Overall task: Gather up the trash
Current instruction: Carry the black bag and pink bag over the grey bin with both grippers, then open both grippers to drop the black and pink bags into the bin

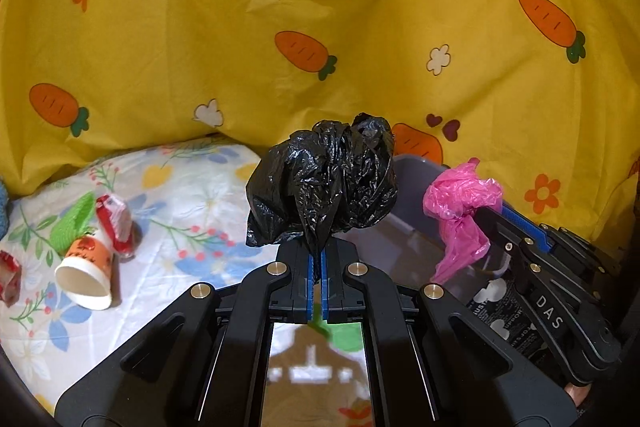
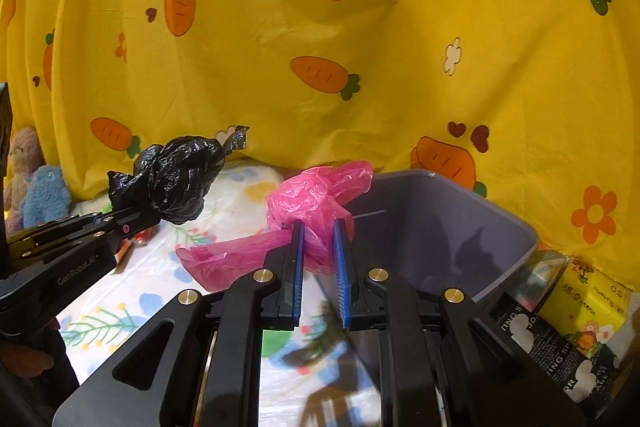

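My left gripper is shut on a crumpled black plastic bag, held in the air above the floral sheet; the same black bag shows at the left of the right wrist view. My right gripper is shut on a crumpled pink plastic bag, just left of the grey bin's near rim. In the left wrist view the pink bag hangs over the grey bin. On the sheet at the left lie a tipped paper cup and red-and-white wrappers.
A yellow carrot-print cloth rises behind everything. A green knitted piece lies by the cup. Plush toys sit at the far left. A black printed pack and a yellow box stand right of the bin.
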A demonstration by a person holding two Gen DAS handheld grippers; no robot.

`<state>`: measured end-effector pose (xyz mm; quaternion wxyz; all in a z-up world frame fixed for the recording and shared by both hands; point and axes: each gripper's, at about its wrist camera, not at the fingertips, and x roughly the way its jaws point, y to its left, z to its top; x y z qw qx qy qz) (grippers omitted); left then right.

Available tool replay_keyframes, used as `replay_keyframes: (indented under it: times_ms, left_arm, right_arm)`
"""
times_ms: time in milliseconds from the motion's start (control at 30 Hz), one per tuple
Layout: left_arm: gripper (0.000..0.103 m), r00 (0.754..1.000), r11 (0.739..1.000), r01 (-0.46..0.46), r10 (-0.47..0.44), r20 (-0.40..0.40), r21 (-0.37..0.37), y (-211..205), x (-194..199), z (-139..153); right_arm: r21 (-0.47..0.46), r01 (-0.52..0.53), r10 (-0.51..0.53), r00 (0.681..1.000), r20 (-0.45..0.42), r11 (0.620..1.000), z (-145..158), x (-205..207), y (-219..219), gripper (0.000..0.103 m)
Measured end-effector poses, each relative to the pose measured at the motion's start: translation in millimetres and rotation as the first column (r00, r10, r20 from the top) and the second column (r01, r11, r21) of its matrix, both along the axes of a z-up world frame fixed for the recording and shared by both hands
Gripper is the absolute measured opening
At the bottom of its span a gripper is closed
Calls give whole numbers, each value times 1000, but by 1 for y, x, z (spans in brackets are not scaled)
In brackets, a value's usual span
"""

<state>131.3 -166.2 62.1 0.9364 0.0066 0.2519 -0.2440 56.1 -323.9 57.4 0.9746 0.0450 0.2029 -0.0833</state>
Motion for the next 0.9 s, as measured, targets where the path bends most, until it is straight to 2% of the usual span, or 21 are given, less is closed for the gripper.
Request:
replay_keyframes:
  times_ms: [133,300,500,700,833,900]
  left_arm:
    - [2,997,997,73,-74,-39,-25,-28,16,0]
    - [2,990,992,124,-125,-71,-16,-60,31,-5]
    - [2,979,983,182,-183,-94,-21,-85,43,-13]
    - [2,962,973,224,-231,-146,-59,-98,56,-24]
    - [2,954,965,253,-260,-150,-66,-105,56,-27]
    - [5,947,959,274,-282,-152,-71,-108,56,-28]
  right_arm:
    - [0,74,-74,997,-11,997,-2,7,-23,15]
    - [-4,124,-124,992,-38,992,-9,15,-42,15]
    - [0,151,-151,986,-73,989,-19,22,-55,16]
    - [4,165,-163,982,-94,986,-26,28,-62,16]
    - [6,171,-170,980,-100,985,-28,31,-63,16]
    - [3,172,-171,980,-100,985,-29,32,-63,20]
